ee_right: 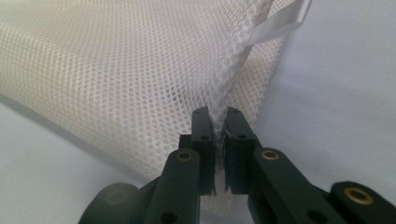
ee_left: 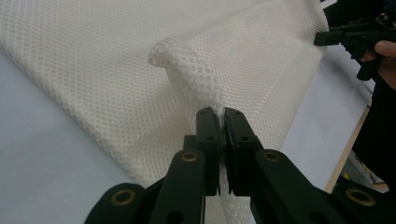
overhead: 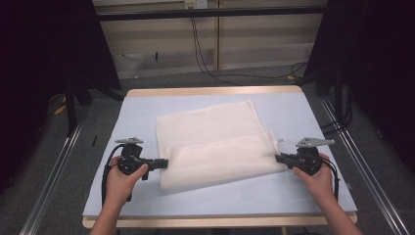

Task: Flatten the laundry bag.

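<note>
Mesh cloth (overhead: 215, 147) lies mid-counter (overhead: 293, 196), its near half folded over. My left tongs (overhead: 164, 163) pinch its left edge, jaws pressed together on a raised pucker of mesh. My right tongs (overhead: 278, 157) pinch the right edge beside a white tab (ee_right: 280, 23).

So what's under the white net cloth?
The light blue table shows around the white net cloth. The cloth's near part is folded over its own lower layer. Whatever lies beneath the cloth is covered.
</note>
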